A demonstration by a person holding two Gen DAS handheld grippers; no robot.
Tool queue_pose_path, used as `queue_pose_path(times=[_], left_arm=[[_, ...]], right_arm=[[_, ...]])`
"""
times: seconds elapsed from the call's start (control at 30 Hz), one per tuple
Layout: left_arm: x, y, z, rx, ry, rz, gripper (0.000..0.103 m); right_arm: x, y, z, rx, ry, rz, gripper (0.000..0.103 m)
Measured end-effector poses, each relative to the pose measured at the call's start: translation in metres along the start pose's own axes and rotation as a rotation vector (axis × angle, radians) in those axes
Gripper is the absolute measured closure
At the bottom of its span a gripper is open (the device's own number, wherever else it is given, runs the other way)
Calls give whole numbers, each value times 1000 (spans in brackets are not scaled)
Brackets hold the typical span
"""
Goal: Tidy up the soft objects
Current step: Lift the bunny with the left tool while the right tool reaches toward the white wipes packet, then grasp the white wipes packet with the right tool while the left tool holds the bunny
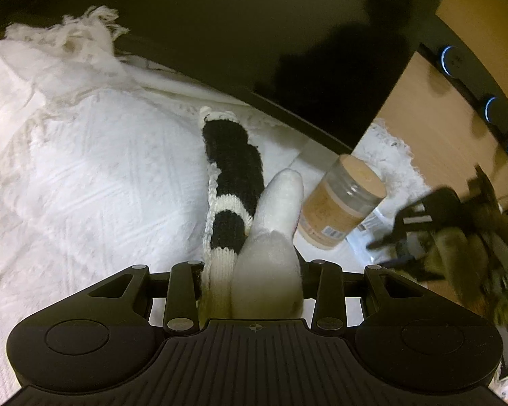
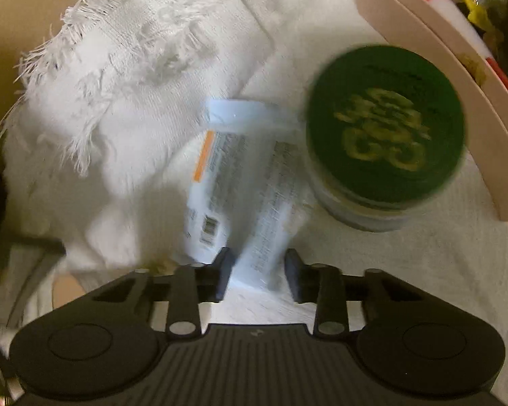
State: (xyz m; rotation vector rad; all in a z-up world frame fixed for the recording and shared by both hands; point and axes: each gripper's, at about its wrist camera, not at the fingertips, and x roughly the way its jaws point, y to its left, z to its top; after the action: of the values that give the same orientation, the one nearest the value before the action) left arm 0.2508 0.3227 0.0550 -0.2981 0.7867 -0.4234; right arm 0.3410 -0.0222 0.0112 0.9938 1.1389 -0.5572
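Left gripper (image 1: 250, 284): two socks are pinched between the jaws, a plain white sock (image 1: 271, 253) and a black-and-white striped knit sock (image 1: 232, 182), both hanging forward over the white textured blanket (image 1: 84, 176).

Right gripper (image 2: 257, 274): the jaws stand partly spread on either side of a white packet (image 2: 233, 182) printed with small text and a barcode. Contact is not confirmed; the view is motion-blurred, so a firm pinch cannot be told.

Just beside the packet, a jar with a green lid (image 2: 384, 125) lies on the blanket.

Risks, as judged:
- The striped sock is held only by its cuff edge; it could slip free if the gripper is swung, since the thicker white sock takes most of the pressure.
- The jar could be knocked and rolled if the right gripper is moved sideways.
- The fringe (image 2: 84, 77) could be snagged by a finger.

Surface: a rumpled blanket over a wooden tabletop (image 1: 420, 108). Beyond, a large dark screen (image 1: 254, 34) is seen, and a black strip with blue-ringed lights (image 1: 491, 110). A tan curved box edge (image 2: 457, 101) lies to the far right.
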Motion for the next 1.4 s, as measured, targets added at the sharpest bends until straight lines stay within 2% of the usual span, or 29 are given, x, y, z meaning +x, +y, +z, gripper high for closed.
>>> queue_pose_path(times=[0.07,0.17,0.27,0.4,0.5,0.6,0.73,0.8,0.87,0.9,0.93,0.97,1.13,1.3,1.4], left_arm=[[3,-6,3,20,2,-11,63],[7,-17,5,64,7,-28,63],[6,-27,5,109,8,-40,63],[8,-34,4,131,31,-47,63],[9,-35,5,153,46,-43,63],[5,-35,6,156,41,-38,63],[-1,-32,5,157,36,-36,63],[-3,-29,4,150,38,-30,63],[-3,-26,3,146,38,-23,63],[-3,-24,3,143,39,-20,63],[-1,-22,4,140,40,-16,63],[1,-20,5,135,42,-12,63],[10,-15,9,111,49,-12,63],[17,-8,10,88,61,-8,63],[23,-3,11,69,68,-1,63]], right_arm=[[-3,-17,-3,-26,28,44,83],[-8,-36,-6,-71,59,80,83],[-15,-42,-12,-158,41,94,86],[-28,-36,-34,-339,-88,88,85],[-42,-22,-56,-553,-248,99,85],[-46,-5,-60,-655,-340,124,86],[-44,21,-46,-755,-443,8,88],[-40,28,-27,-769,-411,-19,87],[-38,35,-6,-727,-359,-25,66],[-39,36,3,-711,-326,-22,62],[-38,38,10,-696,-303,-30,53],[-38,41,16,-680,-299,-43,52],[-20,62,41,-670,-211,-94,52],[4,72,44,-702,-174,-168,62],[6,68,42,-730,-150,-136,65]])
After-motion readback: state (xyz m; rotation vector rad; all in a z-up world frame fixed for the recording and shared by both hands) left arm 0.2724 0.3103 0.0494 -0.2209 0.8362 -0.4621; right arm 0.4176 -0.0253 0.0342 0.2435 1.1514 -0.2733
